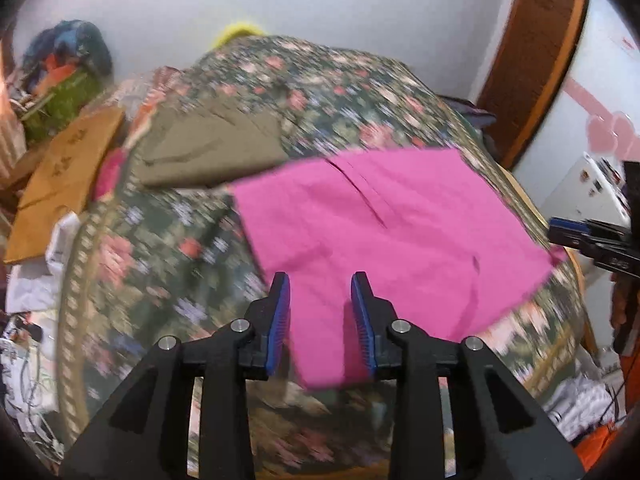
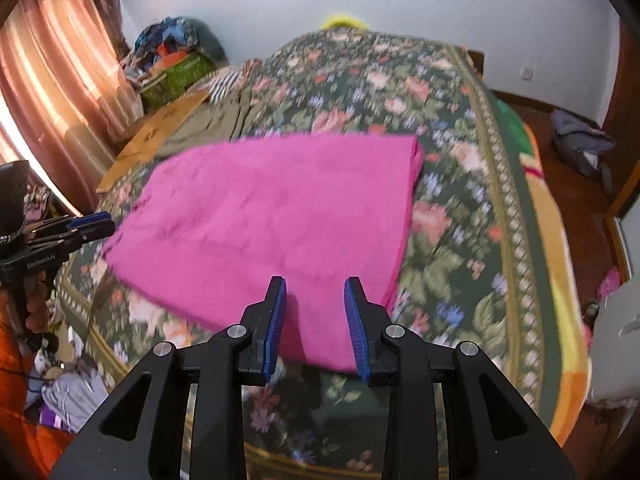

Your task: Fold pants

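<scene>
The pink pants (image 1: pixel 376 224) lie folded flat on a floral bedspread (image 1: pixel 168 264), also seen in the right wrist view (image 2: pixel 272 216). My left gripper (image 1: pixel 320 284) is open and empty, hovering over the pants' near edge. My right gripper (image 2: pixel 316 286) is open and empty over the near edge too. Each gripper shows in the other's view: the right one (image 1: pixel 576 236) at the pants' right corner, the left one (image 2: pixel 88 224) beside the pants' left edge.
An olive garment (image 1: pixel 208 152) lies folded beyond the pink pants. A brown cardboard piece (image 1: pixel 64 184) and a pile of bags (image 1: pixel 64 80) sit at the bed's left. Curtains (image 2: pixel 60 100) hang on the left. A grey bag (image 2: pixel 580 140) lies on the wooden floor to the right.
</scene>
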Tool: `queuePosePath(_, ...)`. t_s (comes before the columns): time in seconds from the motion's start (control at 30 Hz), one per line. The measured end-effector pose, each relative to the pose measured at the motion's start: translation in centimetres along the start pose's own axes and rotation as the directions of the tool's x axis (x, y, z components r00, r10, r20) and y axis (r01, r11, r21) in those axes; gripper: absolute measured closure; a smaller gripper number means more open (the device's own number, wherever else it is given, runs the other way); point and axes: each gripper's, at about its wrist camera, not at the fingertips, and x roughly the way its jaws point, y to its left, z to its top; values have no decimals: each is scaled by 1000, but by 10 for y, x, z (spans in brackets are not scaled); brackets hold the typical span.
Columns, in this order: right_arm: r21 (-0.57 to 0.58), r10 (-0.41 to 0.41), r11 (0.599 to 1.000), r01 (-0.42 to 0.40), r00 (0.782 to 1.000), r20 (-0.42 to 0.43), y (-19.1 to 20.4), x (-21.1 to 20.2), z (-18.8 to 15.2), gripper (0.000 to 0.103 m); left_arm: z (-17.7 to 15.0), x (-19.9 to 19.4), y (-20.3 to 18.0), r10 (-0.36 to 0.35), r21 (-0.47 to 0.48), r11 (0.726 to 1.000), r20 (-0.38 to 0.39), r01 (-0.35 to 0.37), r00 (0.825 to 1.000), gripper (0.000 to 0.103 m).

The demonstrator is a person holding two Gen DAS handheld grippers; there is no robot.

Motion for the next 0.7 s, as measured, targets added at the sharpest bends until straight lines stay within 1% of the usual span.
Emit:
queuePosePath(0.17,-19,-37,999,39,997,62,-12,-4,28,74,30,12,28,42,-53,998,14,-42,999,71)
queuePosePath(0.3,-24,-75,997,77,992,102,-23,3,53,71,51,35,44,34,-92,995,-4,-34,999,71)
queuePosePath(0.37,-28,-97,995,100,989,111,-30,12,63,67,60,50,50,23,-112,993,-18,-25,1000,70)
queuePosePath(0.5,-25,-124,992,127,988,94,-47,37,82,67,72,82,60,9,-148,989,-61,-18,998,70)
queuePosePath(0.6,-13,-125,992,126,990,67,-60,58,91,67,74,99,64,4,-162,987,-84,-17,996,70)
queuePosePath(0.7,6,-117,993,117,993,30,-73,79,99,67,71,114,68,-17,-175,985,-110,-2,994,70)
